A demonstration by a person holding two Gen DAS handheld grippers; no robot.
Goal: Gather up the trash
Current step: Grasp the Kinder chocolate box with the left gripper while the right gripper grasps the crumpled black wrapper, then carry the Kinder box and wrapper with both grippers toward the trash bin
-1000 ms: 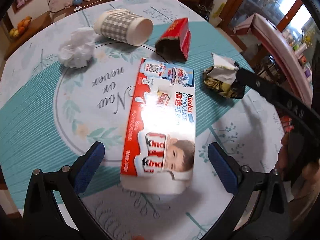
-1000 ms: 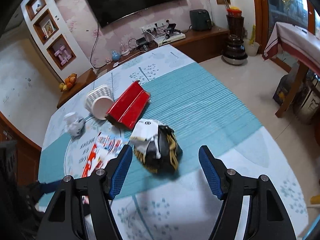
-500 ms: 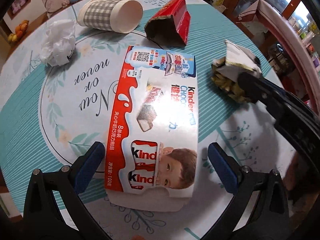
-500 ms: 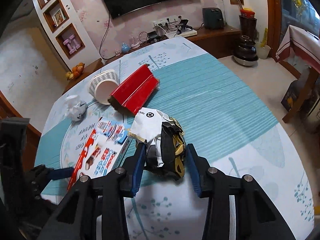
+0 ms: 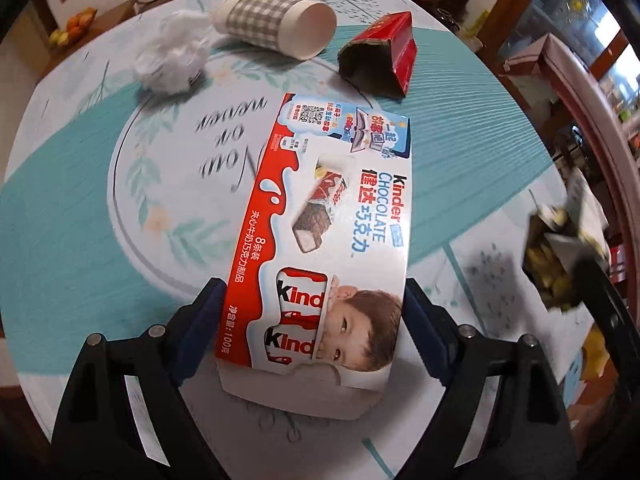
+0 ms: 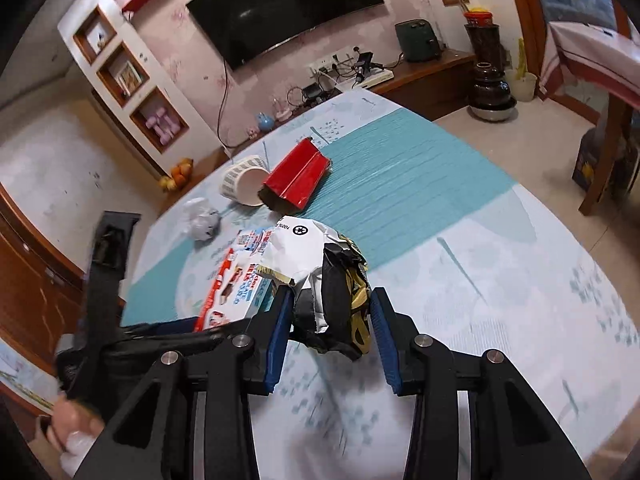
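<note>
The Kinder chocolate box (image 5: 328, 240) lies flat near the table's (image 5: 60, 220) near edge. The left gripper (image 5: 312, 320) is closing around its near end, pads at both long sides. The right gripper (image 6: 330, 332) pinches a crumpled wrapper (image 6: 332, 272), blurred and cut off at the left view's right edge.

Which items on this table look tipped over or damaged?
The grey checked paper cup lies on its side, the red cardboard carton lies torn open beside it, and the white tissue left of the cup is crumpled.
</note>
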